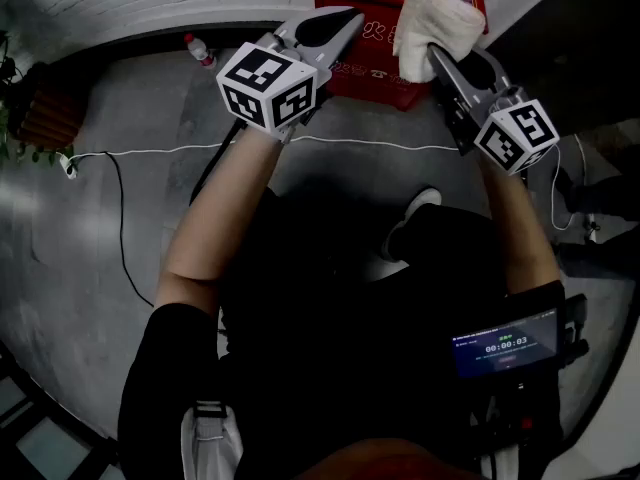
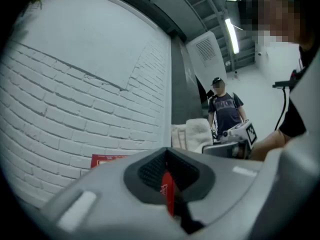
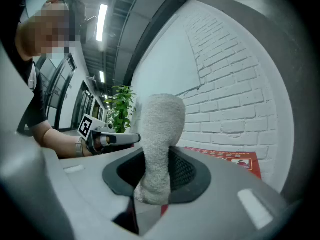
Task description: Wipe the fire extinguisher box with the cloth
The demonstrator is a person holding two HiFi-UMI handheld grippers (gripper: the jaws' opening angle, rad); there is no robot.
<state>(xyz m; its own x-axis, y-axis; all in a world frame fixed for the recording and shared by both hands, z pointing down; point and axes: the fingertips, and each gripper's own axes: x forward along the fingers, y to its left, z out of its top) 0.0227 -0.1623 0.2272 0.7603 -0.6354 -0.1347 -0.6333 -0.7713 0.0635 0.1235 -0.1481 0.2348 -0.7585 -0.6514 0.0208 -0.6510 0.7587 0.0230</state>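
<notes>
The red fire extinguisher box [image 1: 372,43] stands on the floor against the white brick wall, ahead of both grippers. My right gripper [image 1: 440,56] is shut on a white cloth [image 1: 437,20], which stands up from the jaws over the box's right part. In the right gripper view the cloth [image 3: 157,149] fills the jaw gap, with the box's red top [image 3: 227,159] behind it. My left gripper [image 1: 343,20] is shut and holds nothing, its tips over the box's left part. A red sliver of the box shows past its jaws in the left gripper view, and the cloth [image 2: 192,133] lies to the right.
A plastic bottle [image 1: 200,50] lies by the wall left of the box. A white cable [image 1: 160,151] runs across the grey floor. A potted plant [image 1: 25,108] stands at the far left. Another person [image 2: 225,109] stands down the corridor.
</notes>
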